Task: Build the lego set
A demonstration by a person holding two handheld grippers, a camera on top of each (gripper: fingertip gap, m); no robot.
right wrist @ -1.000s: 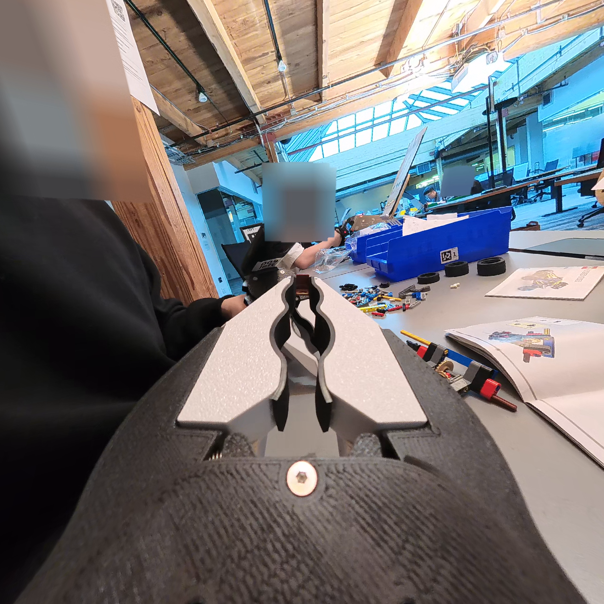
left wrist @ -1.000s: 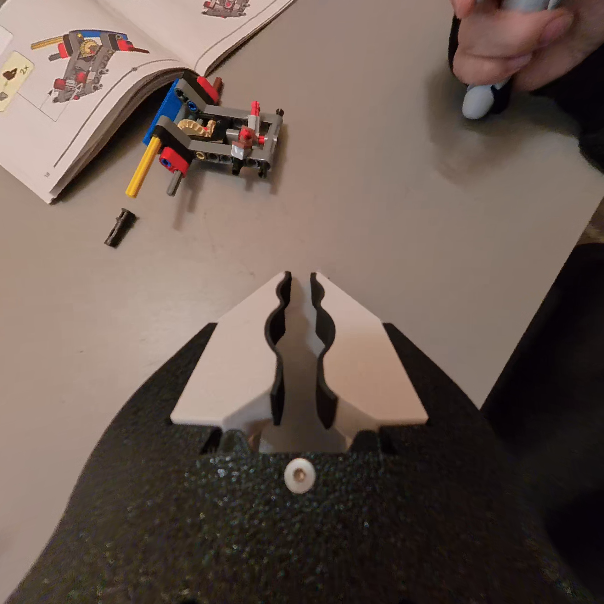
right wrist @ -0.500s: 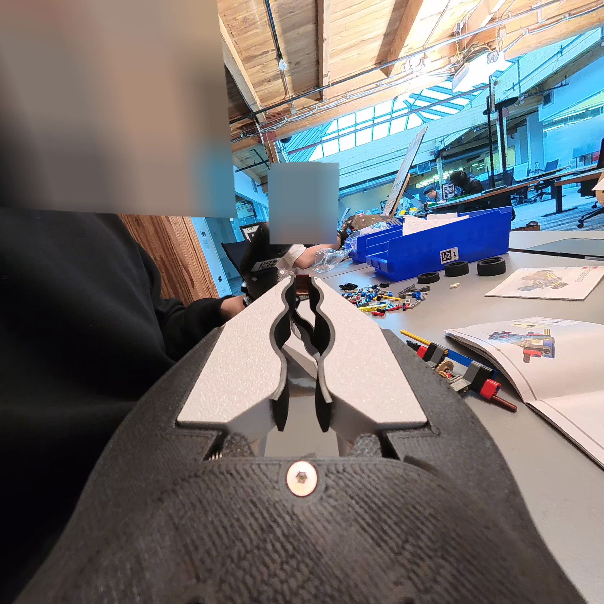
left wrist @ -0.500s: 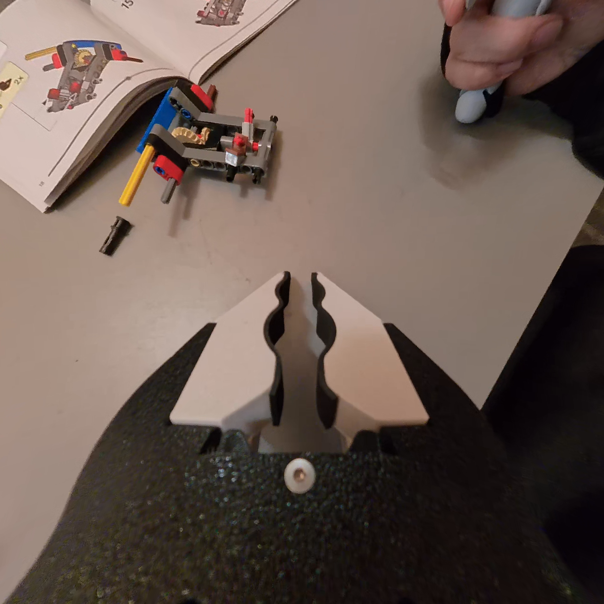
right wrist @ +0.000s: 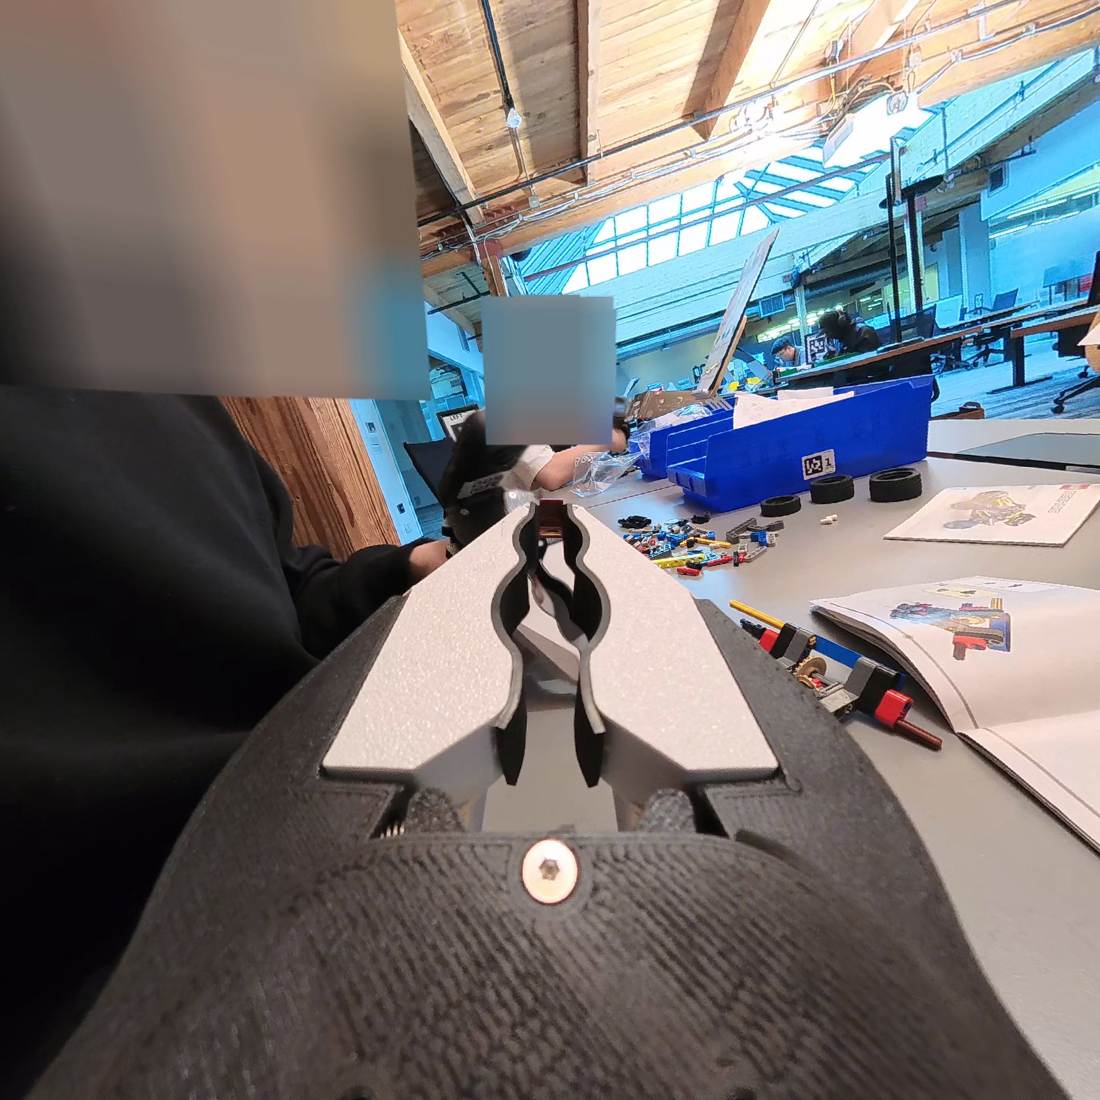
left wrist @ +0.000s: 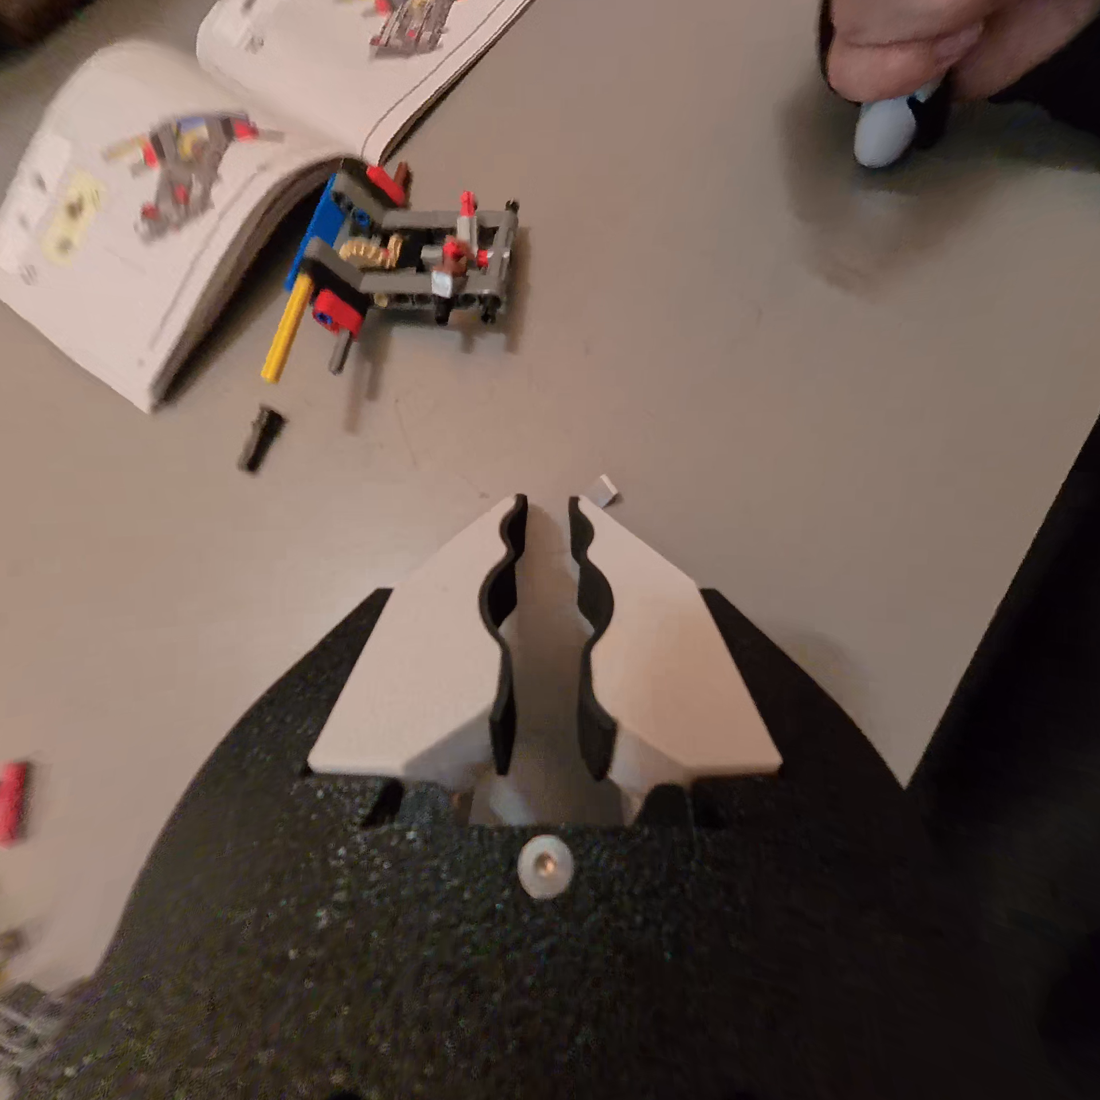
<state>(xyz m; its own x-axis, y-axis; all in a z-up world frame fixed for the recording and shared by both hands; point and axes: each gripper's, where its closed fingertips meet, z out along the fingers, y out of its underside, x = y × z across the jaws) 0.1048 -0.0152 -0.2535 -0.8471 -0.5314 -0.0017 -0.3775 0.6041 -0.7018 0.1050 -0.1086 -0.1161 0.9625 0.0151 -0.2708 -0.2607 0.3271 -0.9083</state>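
Note:
The part-built lego assembly [left wrist: 405,262], grey with red, blue and yellow parts, lies on the table by the open instruction booklet [left wrist: 178,178]. It also shows in the right wrist view [right wrist: 833,678] beside the booklet [right wrist: 982,655]. My left gripper [left wrist: 547,506] hovers over the table nearer than the assembly, with its jaws slightly apart and empty. A small grey piece [left wrist: 604,491] lies by its right tip, and a black pin [left wrist: 260,437] lies to the left. My right gripper [right wrist: 550,518] points level across the table, shut on a small brown piece [right wrist: 550,521].
A hand [left wrist: 928,53] holds the other gripper's handle at the top right. A red piece [left wrist: 12,800] lies at the left edge. The table edge [left wrist: 1012,595] runs down the right. Blue bins [right wrist: 803,440], tyres [right wrist: 833,488], loose pieces [right wrist: 696,541] and a second booklet [right wrist: 1000,512] lie farther off. Measured from the fingertips, the black pin [left wrist: 260,437] is 9 cm or so from the left gripper and 20 cm from the right.
The left view has shifted and blurred. The assembly and pin sit a little farther right, and the grey and red pieces have come into view. The right gripper has barely moved.

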